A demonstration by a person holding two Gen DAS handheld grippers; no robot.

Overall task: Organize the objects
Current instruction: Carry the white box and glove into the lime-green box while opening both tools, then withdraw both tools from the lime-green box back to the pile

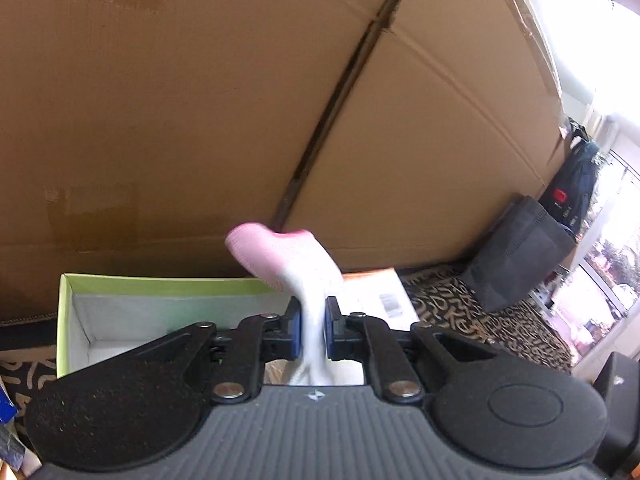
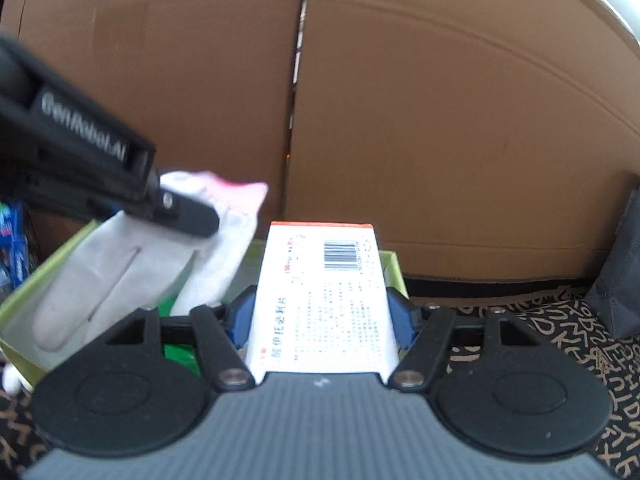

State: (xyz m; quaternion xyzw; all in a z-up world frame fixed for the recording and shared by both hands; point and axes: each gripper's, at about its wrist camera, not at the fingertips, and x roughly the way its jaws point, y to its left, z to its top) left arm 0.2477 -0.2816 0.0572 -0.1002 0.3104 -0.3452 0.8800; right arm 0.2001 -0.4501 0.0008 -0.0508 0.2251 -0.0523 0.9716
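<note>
My left gripper (image 1: pixel 311 322) is shut on a white sock with a pink toe (image 1: pixel 288 256) and holds it up above an open box with green walls (image 1: pixel 160 284). In the right wrist view the left gripper (image 2: pixel 188 216) and its sock (image 2: pixel 120 268) hang over the box's left wall (image 2: pixel 60 252). My right gripper (image 2: pixel 322 320) is shut on a white medicine carton with an orange edge and a barcode (image 2: pixel 324 296), over the box's right side. The carton also shows in the left wrist view (image 1: pixel 380 292).
A large cardboard box (image 1: pixel 240 100) stands right behind the green box. A patterned black-and-tan rug (image 1: pixel 480 320) covers the floor. A dark fabric bag (image 1: pixel 520 248) stands at the right. Blue packets (image 2: pixel 12 232) lie at the left.
</note>
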